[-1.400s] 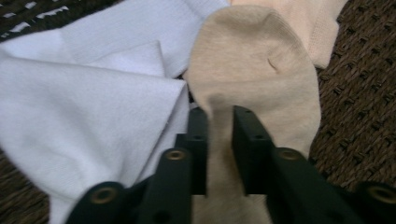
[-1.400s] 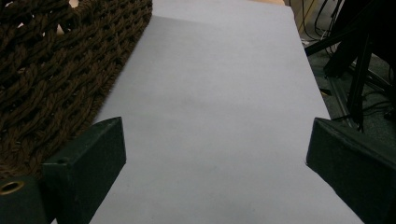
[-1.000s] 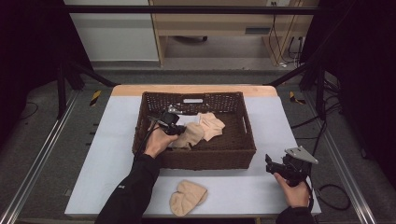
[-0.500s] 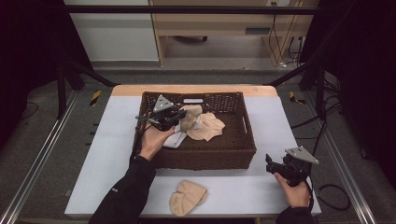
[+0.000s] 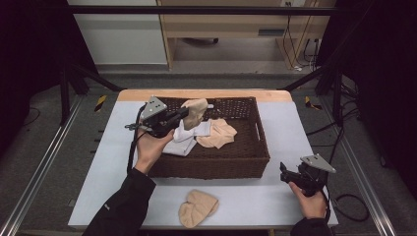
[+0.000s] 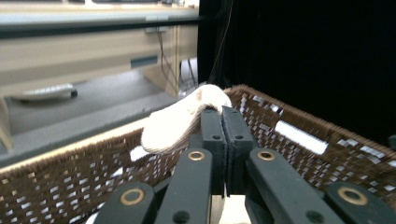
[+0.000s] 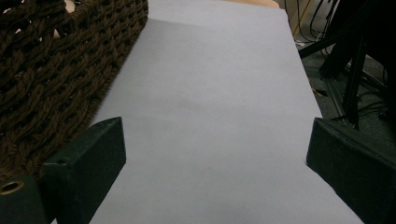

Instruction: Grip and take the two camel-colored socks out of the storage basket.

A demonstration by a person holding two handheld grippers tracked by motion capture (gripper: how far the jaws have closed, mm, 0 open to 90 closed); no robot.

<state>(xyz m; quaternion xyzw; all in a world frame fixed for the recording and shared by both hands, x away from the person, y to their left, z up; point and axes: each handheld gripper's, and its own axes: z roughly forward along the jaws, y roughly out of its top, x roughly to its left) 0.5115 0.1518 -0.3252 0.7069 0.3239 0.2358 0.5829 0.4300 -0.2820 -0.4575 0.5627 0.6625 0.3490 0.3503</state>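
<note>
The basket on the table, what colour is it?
Dark brown woven wicker basket; the high view shows it best.

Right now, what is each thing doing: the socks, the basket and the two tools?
left tool: shut on a beige sock, held up over the basket.
beige sock: pinched, hanging from the tool.
right tool: open, nothing in it, above the table.
basket: upright on the table.
white sock: lying in the basket.
second beige sock: lying in the basket.
folded beige sock: on the table in front of the basket.
</note>
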